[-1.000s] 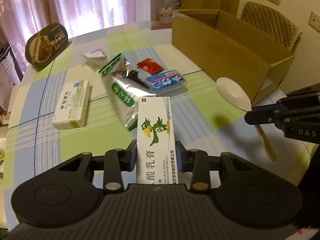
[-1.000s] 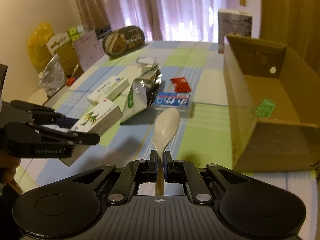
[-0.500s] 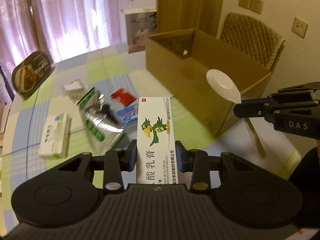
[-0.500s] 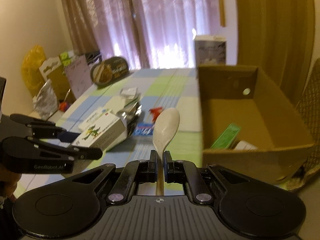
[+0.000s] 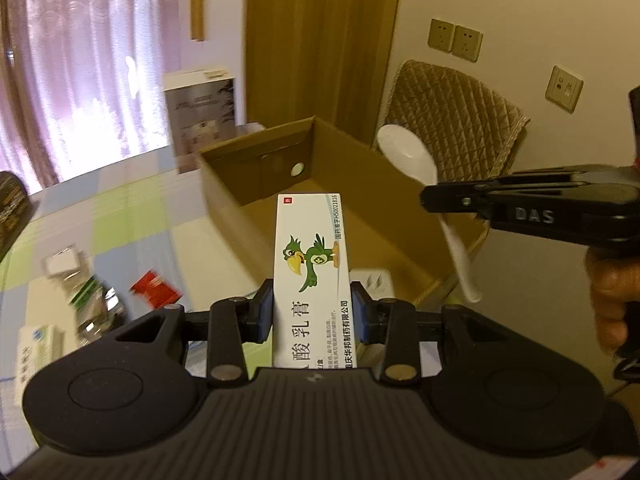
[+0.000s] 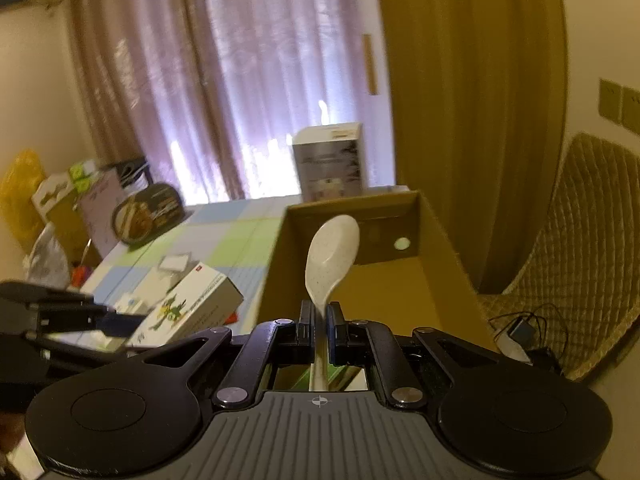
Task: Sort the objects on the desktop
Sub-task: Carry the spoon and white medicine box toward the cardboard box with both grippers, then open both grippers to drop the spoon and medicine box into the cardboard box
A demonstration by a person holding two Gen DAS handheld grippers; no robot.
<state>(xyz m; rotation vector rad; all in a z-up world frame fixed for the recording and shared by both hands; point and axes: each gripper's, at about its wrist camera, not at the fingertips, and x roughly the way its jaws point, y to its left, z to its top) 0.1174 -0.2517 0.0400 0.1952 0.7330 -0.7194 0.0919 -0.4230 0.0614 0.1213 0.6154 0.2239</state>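
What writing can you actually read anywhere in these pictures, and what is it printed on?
"国药准字H50021816": upper right edge of the ointment box clamped in the left gripper.
"酸乳膏": large characters lower on the same box; the line beginning is hidden.
"庆华邦制药有限公司": right edge of that box.
"DAS": side of the right gripper, which holds the white spoon.
Too blurred to read: the grey carton by the curtain and the packets on the table.

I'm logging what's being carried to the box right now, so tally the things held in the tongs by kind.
Medicine box, in the left tongs: 1
Spoon, in the right tongs: 1
Total: 2 things held, both near the open cardboard box.
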